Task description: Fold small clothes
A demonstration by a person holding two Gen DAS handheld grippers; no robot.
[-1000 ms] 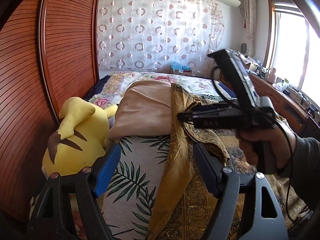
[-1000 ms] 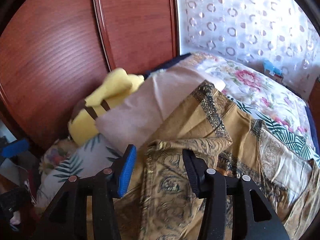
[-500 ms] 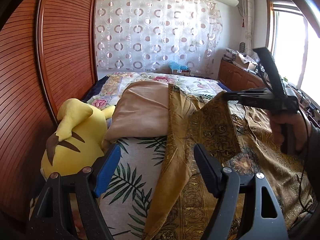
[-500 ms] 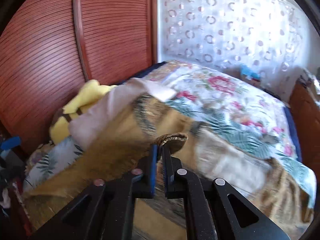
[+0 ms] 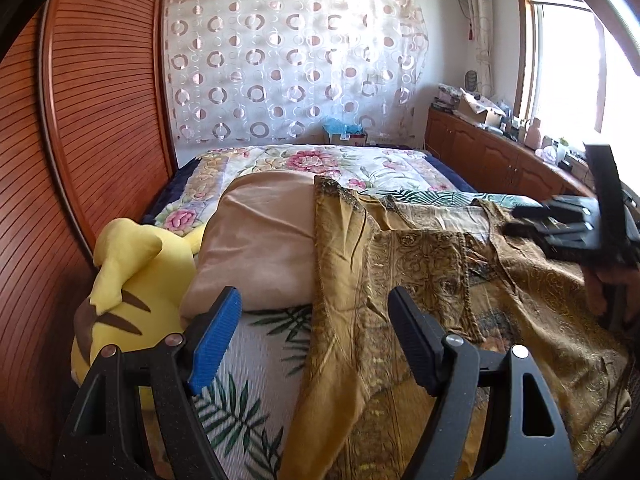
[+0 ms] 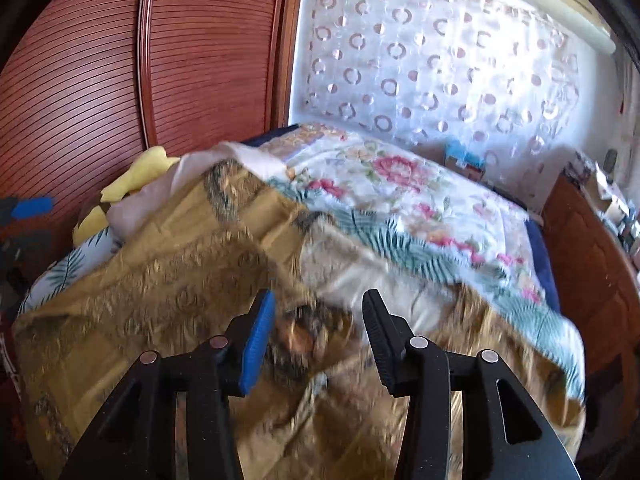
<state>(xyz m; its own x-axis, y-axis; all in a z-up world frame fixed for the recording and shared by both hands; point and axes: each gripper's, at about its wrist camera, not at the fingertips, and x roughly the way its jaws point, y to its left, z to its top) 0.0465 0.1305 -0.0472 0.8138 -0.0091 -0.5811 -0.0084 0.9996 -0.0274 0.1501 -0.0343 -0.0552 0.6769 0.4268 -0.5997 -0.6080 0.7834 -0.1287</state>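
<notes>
Jaws of the left gripper [image 5: 314, 330] stand wide and empty, low over the bed [image 5: 260, 360]; the golden garment [image 5: 400, 272] lies just ahead and right of them, its long edge running away toward the pillow [image 5: 260, 236]. From the right wrist, the right gripper [image 6: 318, 336] is opening, nothing pinched, with a rumpled fold directly beneath and the cloth spreading leftward, so this hand looks nearer.

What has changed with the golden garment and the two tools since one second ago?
The right tool pinched a fold of the golden garment, carried it rightward across the bed, and is now opening; the fold lies flat, released. The left tool stayed open and empty. The pillow and yellow plush toy did not move.
</notes>
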